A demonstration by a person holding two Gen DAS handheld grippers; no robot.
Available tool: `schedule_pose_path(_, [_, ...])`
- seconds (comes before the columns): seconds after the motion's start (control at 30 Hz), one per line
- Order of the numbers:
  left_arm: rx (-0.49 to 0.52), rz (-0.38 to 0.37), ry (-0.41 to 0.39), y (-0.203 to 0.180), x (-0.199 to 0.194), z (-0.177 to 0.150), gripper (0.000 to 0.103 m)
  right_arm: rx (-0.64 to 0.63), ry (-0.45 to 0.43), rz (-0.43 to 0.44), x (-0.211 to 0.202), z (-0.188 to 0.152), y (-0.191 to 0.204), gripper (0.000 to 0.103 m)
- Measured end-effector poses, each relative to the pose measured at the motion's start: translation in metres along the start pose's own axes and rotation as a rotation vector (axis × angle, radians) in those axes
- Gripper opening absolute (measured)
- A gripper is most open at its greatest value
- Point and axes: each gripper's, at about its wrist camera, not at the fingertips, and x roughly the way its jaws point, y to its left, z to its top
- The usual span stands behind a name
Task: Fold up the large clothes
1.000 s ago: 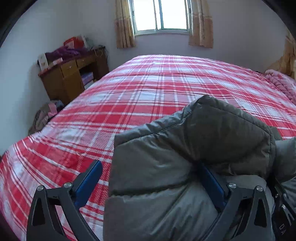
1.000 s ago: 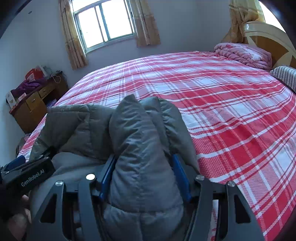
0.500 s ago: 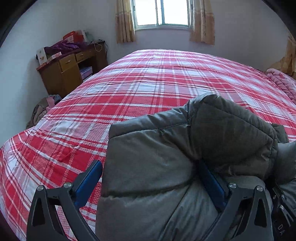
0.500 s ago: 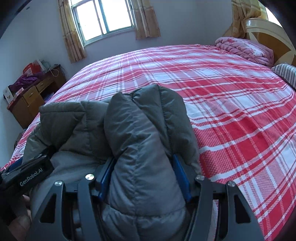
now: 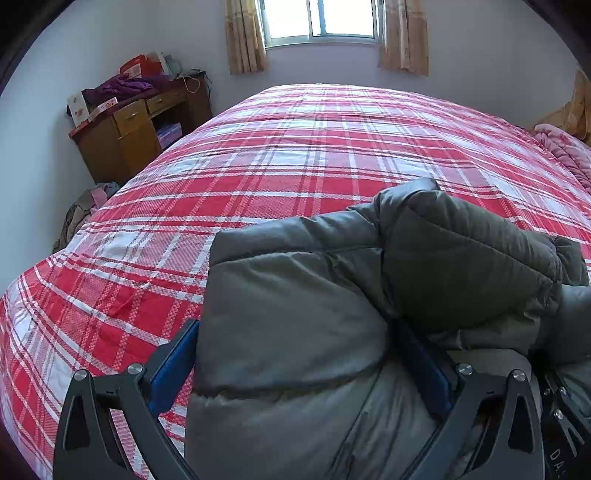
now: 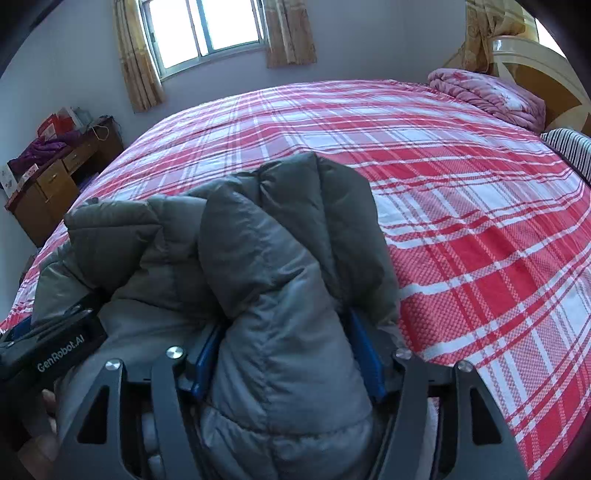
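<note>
1. Here is the grey padded jacket (image 6: 280, 280), bunched into thick folds at the near edge of the bed, lying on the red plaid bedspread (image 6: 461, 206).
2. The right gripper (image 6: 286, 350) has a fat roll of that jacket between its blue pads, and both pads press into the padding; its jaws are easing apart right now, with the fabric between them.
3. Over to the left gripper (image 5: 299, 362): its jaws stand wide with a broad slab of the jacket (image 5: 295, 314) between them. The right-hand pad is buried in the folds, the left-hand pad sits just at the fabric's edge, and I cannot tell whether it is truly pinching.
4. Only the right wrist view catches the other gripper's black body, lettered "GenRobot.AI", tucked against the jacket at lower left, with a bit of the person's hand (image 6: 44, 443) below it.
5. That same view alone shows the pink folded quilt (image 6: 491, 92), the striped pillow (image 6: 572, 151) and the headboard (image 6: 543, 70) at the far right.
6. The left wrist view gives more of the wooden desk (image 5: 133, 125), with purple clothing and boxes on top, and a heap of clothes (image 5: 81, 218) on the floor beside the bed.
7. Both views take in the window (image 5: 321, 18) with tan curtains on the far wall.
</note>
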Motion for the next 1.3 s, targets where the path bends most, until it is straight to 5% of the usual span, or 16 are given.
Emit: schedule_pose_path(1.3, [0.019,0.016,0.018,-0.0028,0.0053,-0.0002,0.102,-0.020,0.025,-0.041,0.0089,0.0000,0.0072,0.071])
